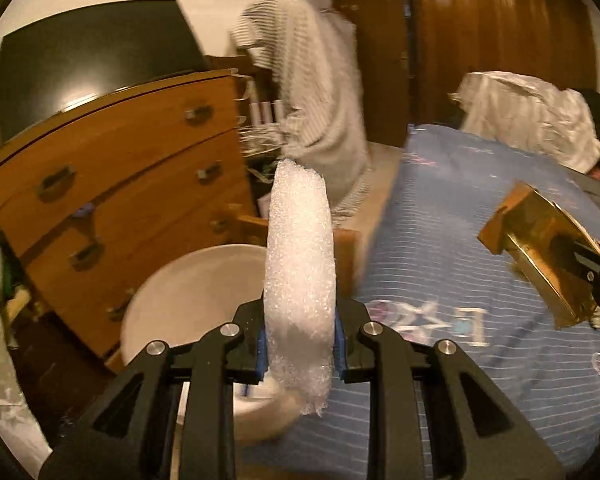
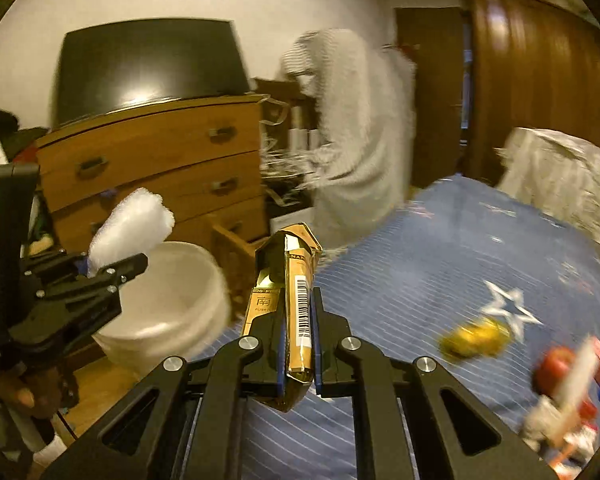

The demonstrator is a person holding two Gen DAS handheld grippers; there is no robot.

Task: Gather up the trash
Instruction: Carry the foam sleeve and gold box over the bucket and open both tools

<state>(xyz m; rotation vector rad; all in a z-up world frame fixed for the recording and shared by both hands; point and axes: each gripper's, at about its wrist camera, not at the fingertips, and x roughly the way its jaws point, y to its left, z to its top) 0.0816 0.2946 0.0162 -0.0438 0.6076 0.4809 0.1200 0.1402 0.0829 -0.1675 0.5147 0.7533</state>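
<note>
My left gripper [image 1: 300, 344] is shut on a strip of white foam wrap [image 1: 300, 264], which stands up between the blue pads. The foam wrap [image 2: 130, 226] and left gripper [image 2: 112, 270] also show at the left of the right wrist view, above a white bin [image 2: 172, 304]. The white bin [image 1: 188, 300] lies just left of the foam in the left wrist view. My right gripper [image 2: 298, 348] is shut on a flattened gold cigarette box [image 2: 296, 300] with a barcode. That gold box [image 1: 540, 248] appears at the right edge of the left wrist view, over the blue bedspread [image 1: 460, 240].
A wooden chest of drawers [image 2: 152, 176] with a dark screen [image 2: 148, 68] on top stands behind the bin. A grey striped garment [image 2: 360, 140] hangs beside a brown wardrobe [image 2: 536, 80]. On the bedspread [image 2: 440, 248] lie a crumpled gold wrapper [image 2: 474, 338], red-and-white trash [image 2: 568, 380] and a white bag [image 2: 564, 176].
</note>
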